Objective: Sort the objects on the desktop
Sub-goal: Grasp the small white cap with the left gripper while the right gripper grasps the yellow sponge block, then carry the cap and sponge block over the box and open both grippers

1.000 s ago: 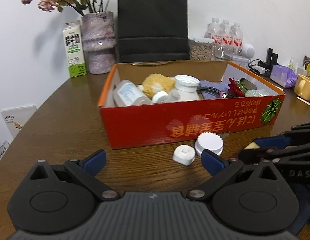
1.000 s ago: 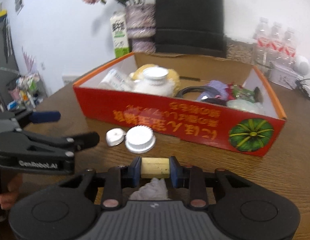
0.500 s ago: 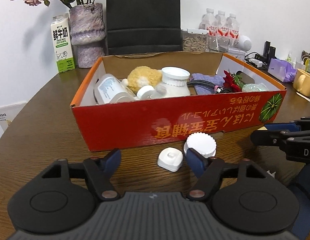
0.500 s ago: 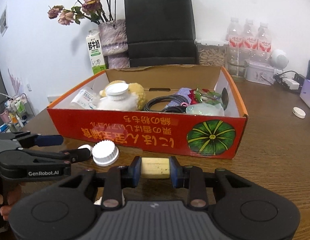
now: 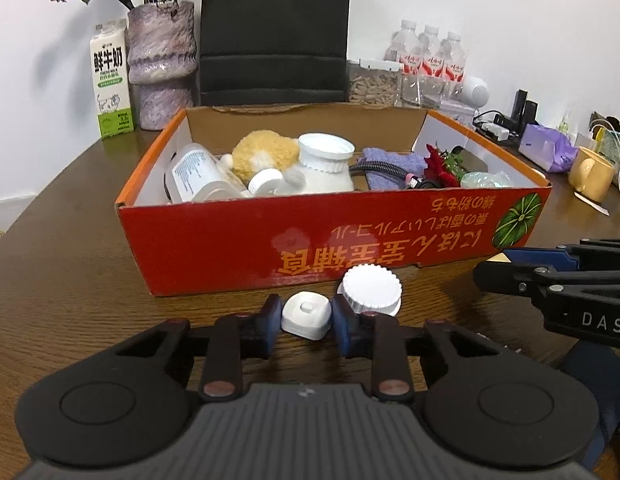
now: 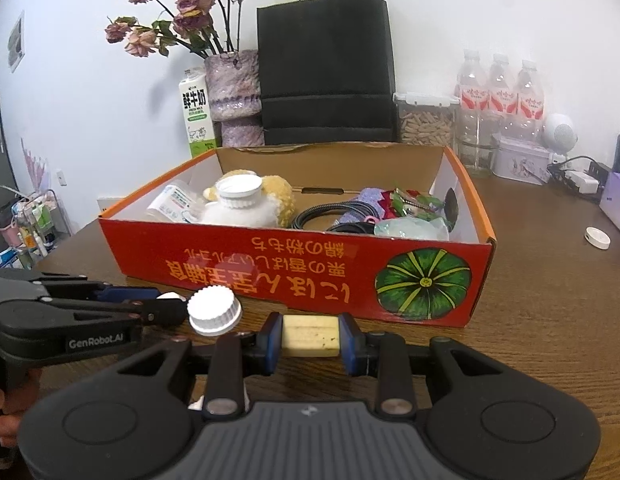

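A small white square cap [image 5: 306, 317] lies on the brown table in front of the red cardboard box [image 5: 310, 236]. My left gripper [image 5: 305, 316] has its jaws closing on this cap, and both blue pads touch its sides. A round ribbed white lid [image 5: 372, 289] sits just right of it, against the right finger. In the right wrist view the same lid [image 6: 214, 312] lies beside the left gripper [image 6: 166, 304]. My right gripper [image 6: 309, 335] is shut on a pale yellow block [image 6: 309, 336], held low before the box [image 6: 270, 264].
The box holds white bottles, a yellow plush, a black cable, purple cloth and a red flower. Behind it stand a milk carton [image 5: 112, 84], a vase [image 5: 162, 64], a black bag [image 6: 326, 76] and water bottles [image 6: 498, 92]. A yellow mug [image 5: 592, 174] and a small white lid [image 6: 597, 237] lie right.
The left jaws have come from wide open to narrow around the small white cap. The right gripper keeps its hold on the yellow block.
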A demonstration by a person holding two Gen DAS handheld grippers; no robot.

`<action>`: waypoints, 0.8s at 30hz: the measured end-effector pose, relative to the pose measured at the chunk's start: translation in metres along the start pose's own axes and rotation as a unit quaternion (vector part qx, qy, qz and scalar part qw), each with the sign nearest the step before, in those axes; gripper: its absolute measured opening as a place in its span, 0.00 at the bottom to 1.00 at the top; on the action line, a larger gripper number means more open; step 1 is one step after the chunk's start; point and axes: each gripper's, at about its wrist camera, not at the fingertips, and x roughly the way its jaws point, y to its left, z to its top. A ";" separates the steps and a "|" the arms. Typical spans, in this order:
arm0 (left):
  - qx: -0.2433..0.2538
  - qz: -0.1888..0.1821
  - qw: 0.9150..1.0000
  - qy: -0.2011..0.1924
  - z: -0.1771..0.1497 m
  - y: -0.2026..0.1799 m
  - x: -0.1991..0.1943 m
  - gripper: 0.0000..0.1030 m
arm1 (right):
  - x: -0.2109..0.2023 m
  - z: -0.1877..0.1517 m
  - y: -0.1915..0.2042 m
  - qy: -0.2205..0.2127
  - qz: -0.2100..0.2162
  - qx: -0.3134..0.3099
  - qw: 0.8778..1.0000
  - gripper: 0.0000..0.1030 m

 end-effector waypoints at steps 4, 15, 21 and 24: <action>-0.016 -0.002 1.000 -0.026 0.002 0.001 -0.015 0.27 | -0.007 0.002 0.003 -0.009 -0.001 -0.004 1.000 0.28; -0.040 0.002 0.992 -0.118 0.054 0.007 -0.046 0.27 | -0.035 0.051 0.006 -0.089 -0.001 -0.005 0.996 0.28; -0.056 0.024 0.987 -0.149 0.091 0.013 -0.025 0.27 | -0.013 0.088 -0.001 -0.119 -0.018 -0.002 0.993 0.28; -0.063 0.028 0.988 -0.141 0.099 0.017 -0.003 0.27 | 0.005 0.093 -0.010 -0.126 -0.023 0.018 0.992 0.28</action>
